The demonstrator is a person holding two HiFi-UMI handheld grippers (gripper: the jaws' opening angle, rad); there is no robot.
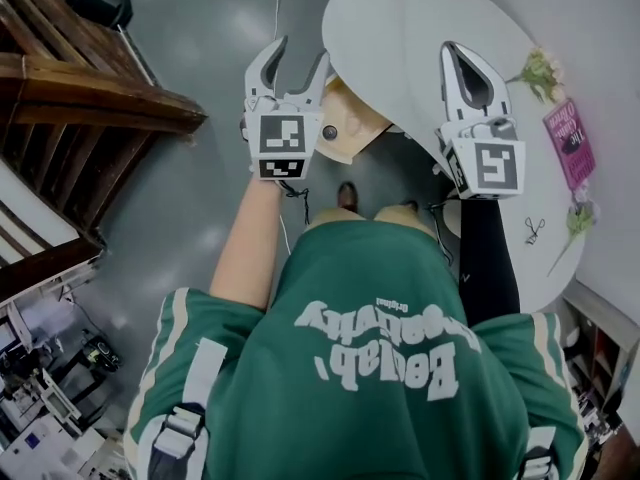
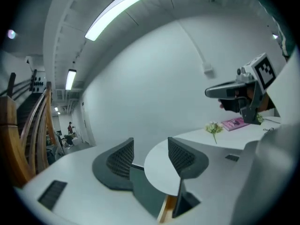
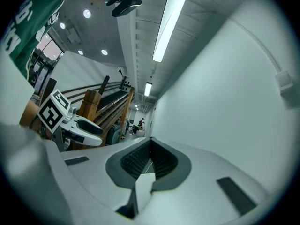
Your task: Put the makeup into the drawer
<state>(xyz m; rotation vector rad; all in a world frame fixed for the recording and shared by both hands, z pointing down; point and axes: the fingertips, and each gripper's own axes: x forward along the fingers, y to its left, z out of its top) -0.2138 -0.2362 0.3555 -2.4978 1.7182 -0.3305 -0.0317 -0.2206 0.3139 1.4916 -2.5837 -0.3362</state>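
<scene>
**Drawer at mid-frame, both grippers above it**

The light wooden drawer sits in the upper middle of the head view, tucked against the near edge of the round white table. No view shows the makeup clearly. The left gripper hangs just left of the drawer, its jaws spread with nothing between them. The right gripper hovers over the table, jaws pressed together and empty. At right, a pink book and a flower sprig lie on the table.
</scene>
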